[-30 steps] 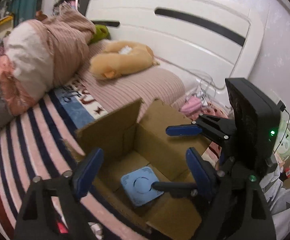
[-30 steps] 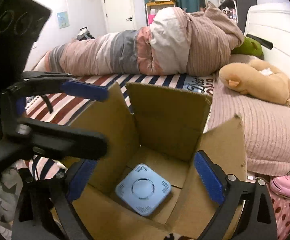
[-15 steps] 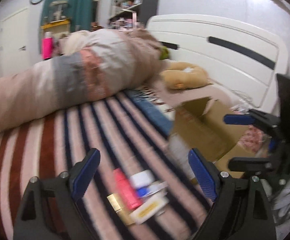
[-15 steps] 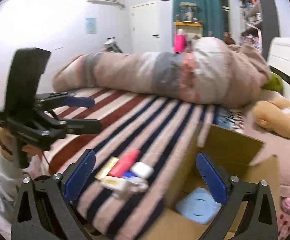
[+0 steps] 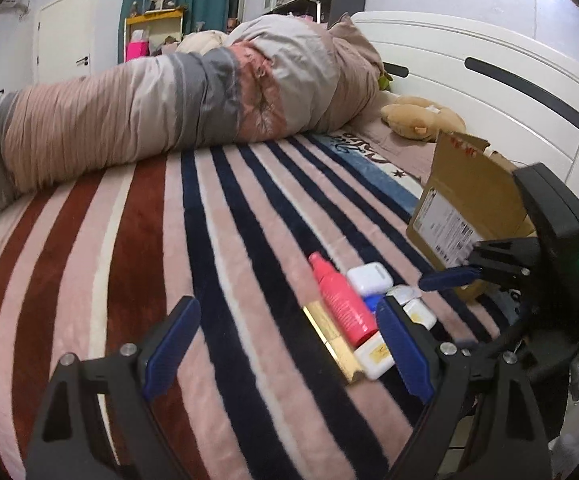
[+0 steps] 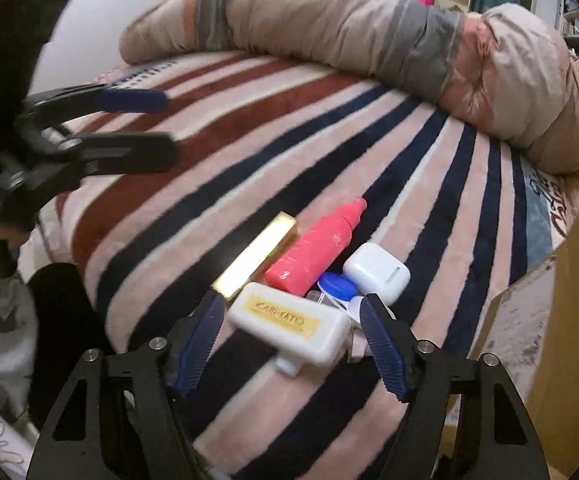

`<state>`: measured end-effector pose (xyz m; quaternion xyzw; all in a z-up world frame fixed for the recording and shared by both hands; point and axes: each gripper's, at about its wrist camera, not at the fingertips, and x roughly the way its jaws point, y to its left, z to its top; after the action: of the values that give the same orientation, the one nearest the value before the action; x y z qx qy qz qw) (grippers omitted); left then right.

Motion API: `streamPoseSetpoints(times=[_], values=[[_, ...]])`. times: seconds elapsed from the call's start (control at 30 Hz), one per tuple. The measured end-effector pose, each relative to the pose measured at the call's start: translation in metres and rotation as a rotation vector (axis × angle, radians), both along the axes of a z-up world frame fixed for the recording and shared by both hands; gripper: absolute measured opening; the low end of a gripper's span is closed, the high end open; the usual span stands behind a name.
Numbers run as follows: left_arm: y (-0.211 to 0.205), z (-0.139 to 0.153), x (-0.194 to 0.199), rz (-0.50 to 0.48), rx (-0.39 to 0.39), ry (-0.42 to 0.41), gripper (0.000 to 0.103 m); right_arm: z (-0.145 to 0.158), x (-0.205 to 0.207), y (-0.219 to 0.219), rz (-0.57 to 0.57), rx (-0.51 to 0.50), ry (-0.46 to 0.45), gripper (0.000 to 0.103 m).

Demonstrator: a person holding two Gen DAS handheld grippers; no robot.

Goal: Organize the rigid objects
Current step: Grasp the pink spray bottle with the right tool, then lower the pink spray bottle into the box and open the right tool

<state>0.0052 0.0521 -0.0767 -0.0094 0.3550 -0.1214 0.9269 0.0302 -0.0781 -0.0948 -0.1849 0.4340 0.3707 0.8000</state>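
The rigid objects lie in a small heap on the striped blanket [image 6: 249, 152] of the bed, near its front edge and just beside the cardboard box [image 5: 469, 200]. In the heap there is a pink bottle [image 6: 317, 248] lying on its side, a gold bar-shaped box [image 6: 255, 256] touching it on the left, a white rounded case [image 6: 375, 270], a blue round cap [image 6: 335, 286] and a white flat case with a gold label [image 6: 289, 324] at the front. The white flat case seems to rest partly on the other things.

The right gripper [image 6: 289, 344] points down at the heap. Its jaws are closing, and the white flat case is between the blue pads [image 6: 201, 344], but the pads do not touch it on either side.

The left gripper [image 5: 285, 348] is over the blanket, left of the heap, with its fingers wide apart and nothing between them. Its right pad [image 5: 403, 344] stands in front of the heap and hides part of it.

Behind, a rolled striped duvet [image 5: 169, 100] lies across the bed, and a tan plush toy [image 5: 421, 118] lies near the white headboard [image 5: 489, 80].
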Motion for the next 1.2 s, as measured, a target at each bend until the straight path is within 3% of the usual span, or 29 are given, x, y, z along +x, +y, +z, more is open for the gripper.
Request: streamPoseSetpoints(times=[0.17,0.27,0.37,0.6,0.7,0.8,1.13,1.2], values=[[0.007,-0.018,0.005,0.008,-0.030,0.024,0.088,-0.009,0.029,0.013,-0.061,0.042,0.103,0.047],[0.006,-0.023,0.007,0.004,-0.033,0.034,0.088,-0.022,0.052,0.022,-0.112,0.048,0.217,0.034],[0.007,-0.024,0.010,0.001,-0.035,0.036,0.088,-0.033,0.071,0.027,-0.184,0.037,0.274,0.033],[0.016,-0.026,0.017,0.018,-0.075,0.052,0.088,-0.047,0.090,0.032,-0.228,0.043,0.360,0.033],[0.020,-0.025,0.022,0.021,-0.097,0.061,0.088,-0.048,0.091,0.036,-0.224,0.039,0.329,0.030],[0.021,-0.020,0.026,0.018,-0.114,0.065,0.088,-0.038,0.080,0.034,-0.205,0.048,0.240,0.028],[-0.006,0.010,0.047,-0.096,-0.271,0.090,0.087,0.039,0.026,0.012,-0.090,0.251,0.060,0.027],[-0.018,0.021,0.048,-0.121,-0.302,0.084,0.078,0.055,0.017,0.004,-0.069,0.290,0.034,0.027]])
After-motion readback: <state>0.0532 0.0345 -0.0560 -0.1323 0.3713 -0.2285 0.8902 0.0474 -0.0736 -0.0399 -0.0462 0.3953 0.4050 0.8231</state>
